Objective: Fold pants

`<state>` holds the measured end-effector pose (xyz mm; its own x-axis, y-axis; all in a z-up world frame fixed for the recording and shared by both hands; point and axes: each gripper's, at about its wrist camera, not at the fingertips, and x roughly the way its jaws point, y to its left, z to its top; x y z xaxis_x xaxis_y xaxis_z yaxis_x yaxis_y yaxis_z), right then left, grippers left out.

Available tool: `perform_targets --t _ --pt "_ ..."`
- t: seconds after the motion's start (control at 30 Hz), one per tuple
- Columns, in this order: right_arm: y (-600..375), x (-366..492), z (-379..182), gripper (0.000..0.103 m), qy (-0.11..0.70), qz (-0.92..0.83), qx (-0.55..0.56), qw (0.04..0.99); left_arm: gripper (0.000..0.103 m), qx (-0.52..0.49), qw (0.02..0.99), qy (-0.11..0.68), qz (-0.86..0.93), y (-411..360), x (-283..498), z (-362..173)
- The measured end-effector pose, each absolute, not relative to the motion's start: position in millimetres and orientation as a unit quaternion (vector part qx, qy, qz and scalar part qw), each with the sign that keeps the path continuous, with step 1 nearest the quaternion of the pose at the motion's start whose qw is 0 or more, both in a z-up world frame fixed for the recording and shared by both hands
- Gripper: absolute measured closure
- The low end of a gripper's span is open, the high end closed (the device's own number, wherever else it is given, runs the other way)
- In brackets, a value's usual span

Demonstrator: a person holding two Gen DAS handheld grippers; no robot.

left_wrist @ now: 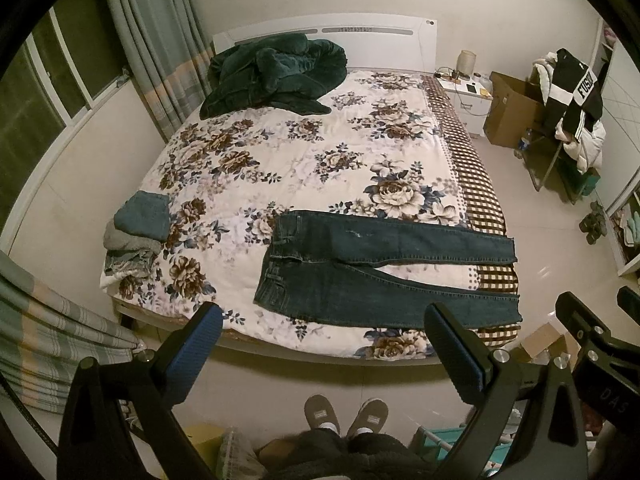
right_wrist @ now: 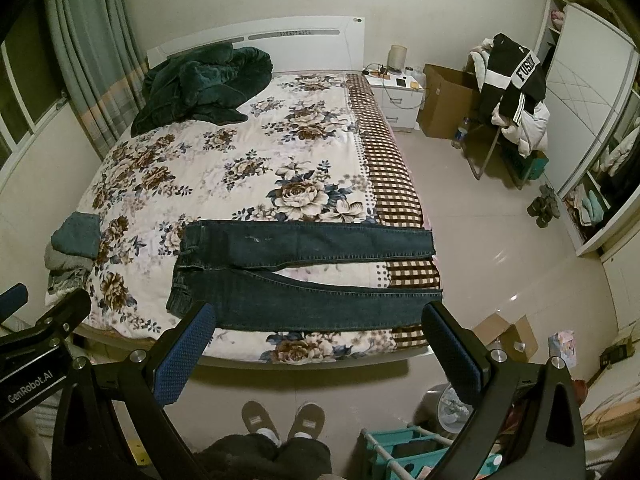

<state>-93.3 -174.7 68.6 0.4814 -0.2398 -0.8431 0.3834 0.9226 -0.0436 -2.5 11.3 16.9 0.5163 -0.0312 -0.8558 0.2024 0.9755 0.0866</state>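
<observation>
Dark blue jeans (left_wrist: 360,272) lie flat near the foot of the bed, waistband to the left, both legs stretched right and slightly spread. They also show in the right wrist view (right_wrist: 288,276). My left gripper (left_wrist: 324,316) is open and empty, held high above the bed's near edge, short of the jeans. My right gripper (right_wrist: 320,316) is open and empty at the same height beside it. The right gripper's body shows at the right edge of the left wrist view (left_wrist: 592,336).
A floral bedspread (left_wrist: 300,148) covers the bed. A stack of folded clothes (left_wrist: 140,232) lies at its left edge. A dark green blanket (left_wrist: 272,72) is heaped by the headboard. A nightstand (right_wrist: 400,96), cardboard box (right_wrist: 448,100) and clothes-laden chair (right_wrist: 512,96) stand right.
</observation>
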Motion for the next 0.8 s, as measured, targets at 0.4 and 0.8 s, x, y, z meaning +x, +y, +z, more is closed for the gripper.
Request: perform_targets --t 0.4,0.8 --pt "-175 -94 67 0.000 0.476 -0.181 0.075 0.857 0.000 0.088 0.865 0.489 -0.067 10 -3 19" --pt "-200 -100 52 0.000 0.485 -0.180 0.091 0.851 0.000 0.092 0.861 0.496 -0.060 -6 2 10"
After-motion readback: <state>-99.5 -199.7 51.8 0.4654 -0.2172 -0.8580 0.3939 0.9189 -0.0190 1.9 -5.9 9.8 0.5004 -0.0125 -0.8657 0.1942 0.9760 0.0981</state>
